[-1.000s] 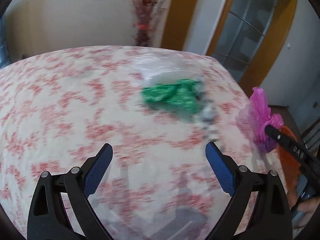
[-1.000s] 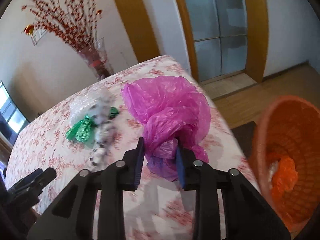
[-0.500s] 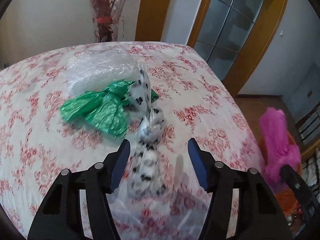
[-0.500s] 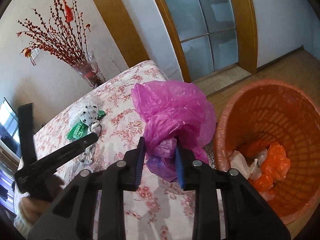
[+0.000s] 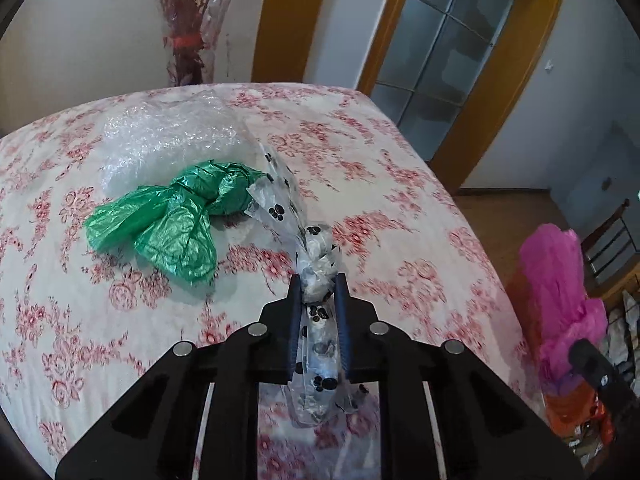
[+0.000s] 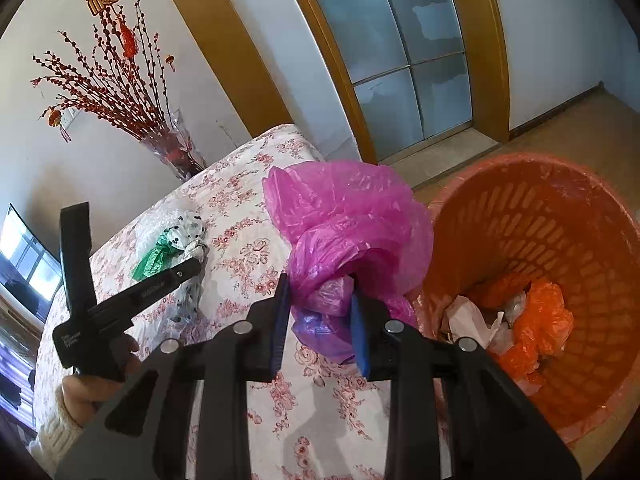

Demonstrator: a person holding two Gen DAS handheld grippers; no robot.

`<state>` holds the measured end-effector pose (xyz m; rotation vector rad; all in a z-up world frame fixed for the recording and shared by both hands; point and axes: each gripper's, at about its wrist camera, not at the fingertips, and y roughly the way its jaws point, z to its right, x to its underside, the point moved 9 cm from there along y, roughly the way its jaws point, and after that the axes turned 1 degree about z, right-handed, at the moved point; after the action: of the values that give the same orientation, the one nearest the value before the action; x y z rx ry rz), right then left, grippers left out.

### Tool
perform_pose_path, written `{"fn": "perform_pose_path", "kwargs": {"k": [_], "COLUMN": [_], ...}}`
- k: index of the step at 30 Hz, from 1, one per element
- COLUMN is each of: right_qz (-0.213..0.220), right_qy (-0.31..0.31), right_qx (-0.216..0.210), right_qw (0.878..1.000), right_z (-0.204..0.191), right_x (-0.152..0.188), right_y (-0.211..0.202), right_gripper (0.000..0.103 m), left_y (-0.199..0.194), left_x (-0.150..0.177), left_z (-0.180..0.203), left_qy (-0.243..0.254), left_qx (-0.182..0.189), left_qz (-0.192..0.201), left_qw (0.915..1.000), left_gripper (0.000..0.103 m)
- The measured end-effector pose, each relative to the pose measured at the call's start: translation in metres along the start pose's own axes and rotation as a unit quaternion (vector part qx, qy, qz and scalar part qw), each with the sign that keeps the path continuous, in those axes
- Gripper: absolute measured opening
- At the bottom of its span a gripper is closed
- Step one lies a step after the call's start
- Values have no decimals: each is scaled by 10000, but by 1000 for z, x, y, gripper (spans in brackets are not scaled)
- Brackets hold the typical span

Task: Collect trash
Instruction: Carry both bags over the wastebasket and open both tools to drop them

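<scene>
My left gripper [image 5: 318, 294] is shut on a clear bag with black paw prints [image 5: 316, 252] lying on the floral tablecloth [image 5: 380, 184]. A green bag [image 5: 172, 216] and a wad of bubble wrap [image 5: 160, 136] lie just left of it. My right gripper [image 6: 320, 296] is shut on a pink plastic bag [image 6: 348, 216] and holds it above the table's right edge, beside the orange basket [image 6: 560, 208]. The basket holds orange and white trash. The left gripper also shows in the right wrist view [image 6: 192, 268].
A glass vase with red branches [image 5: 188, 40] stands behind the table's far edge. A glass door with a wooden frame [image 6: 400, 60] is behind. The basket stands on the wooden floor to the right of the table. A chair [image 5: 608, 236] is near it.
My left gripper moved up to the paw-print bag and shut on it. My right gripper carried the pink bag to the right, towards the orange basket.
</scene>
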<state>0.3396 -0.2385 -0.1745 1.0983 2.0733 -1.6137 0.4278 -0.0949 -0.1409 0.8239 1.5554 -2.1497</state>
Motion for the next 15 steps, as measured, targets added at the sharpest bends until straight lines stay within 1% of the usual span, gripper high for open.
{"fn": "perform_pose_path", "kwargs": {"k": [4, 8, 11, 15], "right_qz": [110, 324, 466, 722], "right_qy": [1, 23, 55, 67], "right_qx": [73, 192, 266, 468], "right_qw": [9999, 9993, 9985, 9963], "right_z": [1, 9, 17, 30], "right_x": [-2, -4, -5, -7], "right_y": [-13, -36, -52, -77], "right_gripper": [28, 28, 28, 28], "left_y": [-20, -41, -56, -77], "left_x": [2, 4, 9, 19], "left_z": [11, 29, 46, 81], "left_qy": [116, 218, 285, 432], "left_qx": [144, 337, 584, 1036], "left_qz": [135, 242, 270, 295], "left_qw": [9997, 9989, 9975, 9932], "left_gripper": [15, 15, 15, 15]}}
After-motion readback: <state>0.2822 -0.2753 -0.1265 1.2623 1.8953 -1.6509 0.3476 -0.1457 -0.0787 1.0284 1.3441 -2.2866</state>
